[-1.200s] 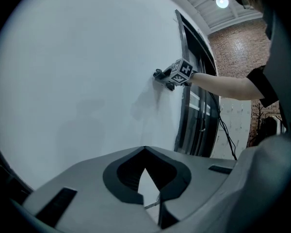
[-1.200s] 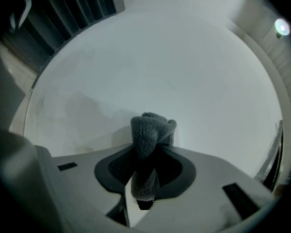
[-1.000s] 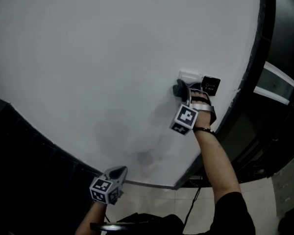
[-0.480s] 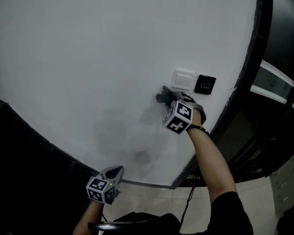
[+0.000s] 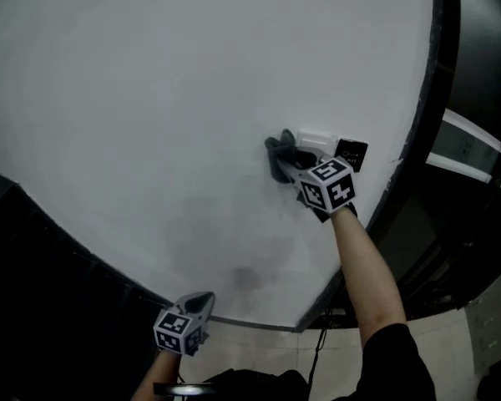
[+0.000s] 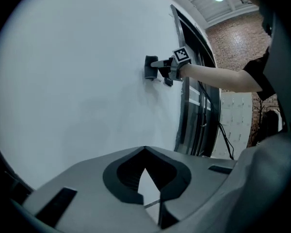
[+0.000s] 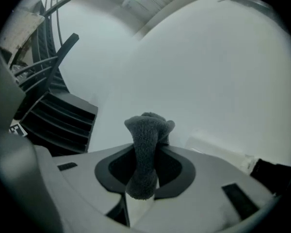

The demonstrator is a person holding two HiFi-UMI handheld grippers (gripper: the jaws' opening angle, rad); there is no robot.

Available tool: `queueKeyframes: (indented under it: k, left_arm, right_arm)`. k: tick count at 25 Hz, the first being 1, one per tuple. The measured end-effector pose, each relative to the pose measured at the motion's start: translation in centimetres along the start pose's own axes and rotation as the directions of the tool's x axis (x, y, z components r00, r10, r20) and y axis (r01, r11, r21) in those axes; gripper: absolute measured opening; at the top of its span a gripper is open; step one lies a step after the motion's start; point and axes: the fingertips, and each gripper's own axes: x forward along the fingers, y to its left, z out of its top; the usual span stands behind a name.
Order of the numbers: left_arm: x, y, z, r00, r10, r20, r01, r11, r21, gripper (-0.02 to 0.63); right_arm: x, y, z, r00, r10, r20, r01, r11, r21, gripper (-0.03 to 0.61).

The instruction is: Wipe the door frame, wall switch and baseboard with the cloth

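My right gripper (image 5: 287,164) is shut on a dark grey cloth (image 5: 278,150) and holds it against the white wall, just left of the white wall switch (image 5: 319,139). A small black plate (image 5: 351,153) sits right of the switch. In the right gripper view the cloth (image 7: 145,144) stands up between the jaws, with the switch (image 7: 218,149) to its right. The dark door frame (image 5: 427,98) runs down the wall's right edge. My left gripper (image 5: 200,297) hangs low near the wall's foot, shut and holding nothing. The left gripper view shows the right gripper (image 6: 161,68) with the cloth (image 6: 150,68) on the wall.
A black slatted structure (image 7: 58,125) stands to the left of the wall. Right of the door frame are dark glass panels (image 5: 476,140). A cable (image 5: 321,353) trails over the pale tiled floor (image 5: 451,349) by the person's feet.
My right gripper slid the cloth off the switch, leftward and slightly down, then rose to sit beside the switch's left edge. The left gripper has barely moved.
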Motion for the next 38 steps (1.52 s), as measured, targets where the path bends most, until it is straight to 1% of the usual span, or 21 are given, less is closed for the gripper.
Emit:
queueKeyframes:
  k: [2, 4, 7, 10, 16, 19, 24, 28, 33, 38]
  left_arm:
    - [0.3, -0.1, 0.1, 1.000, -0.002, -0.002, 0.002, 1.000, -0.008, 0.002]
    - [0.5, 0.0, 0.3, 1.000, 0.001, 0.000, -0.001, 1.000, -0.007, 0.002]
    - [0.8, 0.1, 0.7, 1.000, -0.002, 0.004, 0.002, 1.000, 0.000, 0.002]
    - [1.3, -0.4, 0.8, 1.000, -0.013, 0.007, 0.013, 1.000, -0.004, 0.002]
    - [1.7, -1.4, 0.5, 1.000, -0.031, -0.005, 0.031, 1.000, 0.004, 0.002]
    - [2.1, -1.7, 0.5, 0.999, -0.038, 0.000, 0.038, 0.999, -0.008, 0.002]
    - [2.8, -2.2, 0.7, 0.999, -0.051, 0.009, 0.051, 0.999, -0.013, 0.002]
    - [3.4, -2.9, 0.8, 0.998, -0.056, 0.010, 0.056, 0.998, -0.012, 0.002]
    - [3.8, -3.2, 0.4, 0.998, -0.064, 0.006, 0.064, 0.998, -0.014, 0.002]
    - [3.9, -3.1, 0.1, 0.998, -0.057, 0.008, 0.057, 0.998, -0.022, 0.002]
  right_arm:
    - [-0.6, -1.9, -0.9, 0.999, -0.050, -0.007, 0.050, 0.999, 0.020, 0.094]
    - [-1.1, -3.5, -1.3, 0.997, -0.083, 0.002, 0.083, 0.993, 0.081, 0.094]
    - [-2.2, -5.2, -1.8, 0.995, -0.103, 0.012, 0.099, 0.977, 0.188, 0.094]
    - [-3.1, -6.2, -2.3, 0.993, -0.115, 0.018, 0.107, 0.966, 0.235, 0.094]
    - [-5.2, -7.7, -3.2, 0.988, -0.151, -0.012, 0.150, 0.963, 0.223, 0.094]
    - [-6.2, -8.5, -3.7, 0.986, -0.167, -0.026, 0.169, 0.961, 0.218, 0.094]
    - [-8.2, -10.8, -4.9, 0.974, -0.223, -0.049, 0.228, 0.950, 0.212, 0.094]
    - [-9.4, -11.9, -5.5, 0.975, -0.220, -0.040, 0.223, 0.943, 0.248, 0.094]
    - [-10.6, -12.7, -5.8, 0.972, -0.231, -0.046, 0.235, 0.942, 0.241, 0.094]
    - [-11.8, -13.8, -7.0, 0.970, -0.235, -0.060, 0.242, 0.940, 0.240, 0.095]
